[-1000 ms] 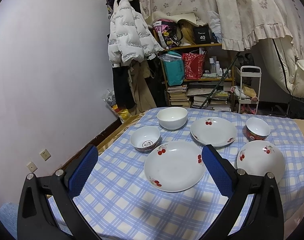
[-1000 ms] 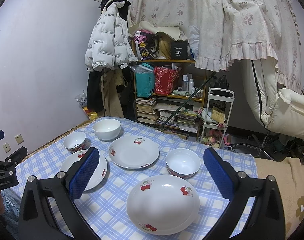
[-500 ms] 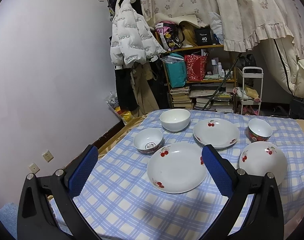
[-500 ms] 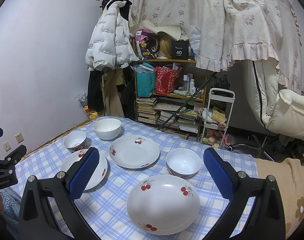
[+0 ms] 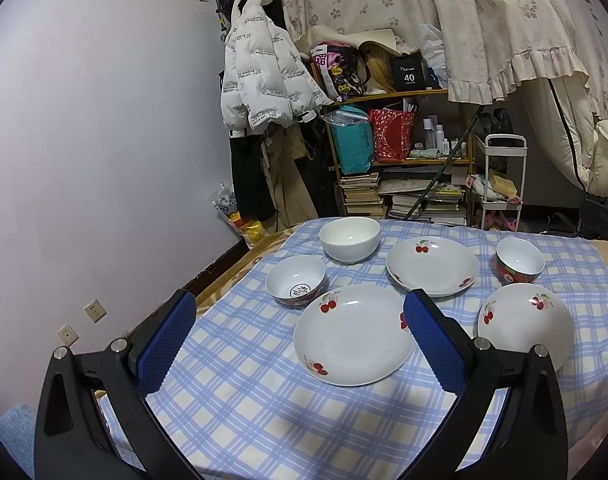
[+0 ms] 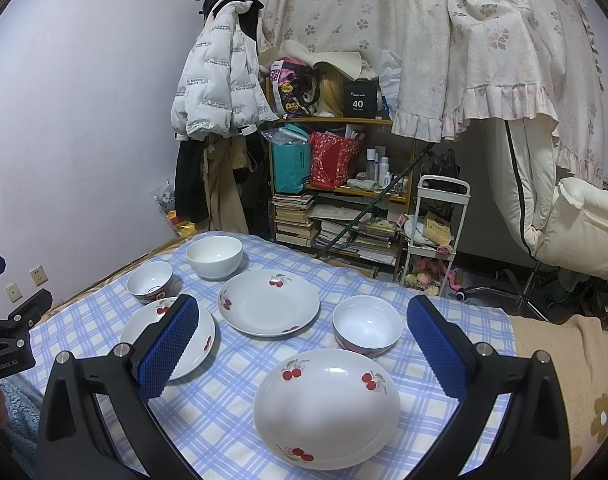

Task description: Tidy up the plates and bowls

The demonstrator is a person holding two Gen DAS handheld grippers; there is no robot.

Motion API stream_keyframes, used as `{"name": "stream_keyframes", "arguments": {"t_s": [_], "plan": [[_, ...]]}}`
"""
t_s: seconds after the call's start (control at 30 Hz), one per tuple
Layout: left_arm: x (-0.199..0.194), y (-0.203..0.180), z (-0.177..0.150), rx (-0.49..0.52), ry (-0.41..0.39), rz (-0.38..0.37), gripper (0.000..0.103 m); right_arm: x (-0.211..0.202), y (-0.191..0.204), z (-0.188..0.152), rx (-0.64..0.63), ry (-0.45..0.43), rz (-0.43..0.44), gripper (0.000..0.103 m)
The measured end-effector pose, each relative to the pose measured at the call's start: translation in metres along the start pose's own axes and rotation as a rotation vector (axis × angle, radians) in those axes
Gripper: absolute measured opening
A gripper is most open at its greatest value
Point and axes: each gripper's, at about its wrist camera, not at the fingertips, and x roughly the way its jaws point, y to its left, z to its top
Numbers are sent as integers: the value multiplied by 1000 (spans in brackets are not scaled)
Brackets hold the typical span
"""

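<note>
Plainly, risk lay in glazed rims: plates [image 6: 327, 408] sat flat on checked cloth [image 5: 243, 408], so pinch could slip or drag cloth, knocking bowls [image 6: 367, 327]. Left gripper [image 5: 297, 342] and right gripper [image 6: 304, 350] both hovered, fingers wide apart, holding and touching nothing.

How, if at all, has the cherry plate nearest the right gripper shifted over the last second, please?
No. The cherry plate lies on the same squares of the checked cloth, its far rim just as close to the red-patterned bowl.
</note>
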Motion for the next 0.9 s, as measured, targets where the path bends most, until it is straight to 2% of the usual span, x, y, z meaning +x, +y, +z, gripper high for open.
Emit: {"name": "stream_keyframes", "arguments": {"t_s": [0.63,0.77,0.9], "plan": [[1,1,-1,0,4,8,102,1,-1,-1,-1,-1,3,103],[5,6,0,-40,43,-41,102,7,-1,-7,-4,8,12,103],[5,8,8,-26,34,-22,102,11,0,2,2,-14,20,103]]}}
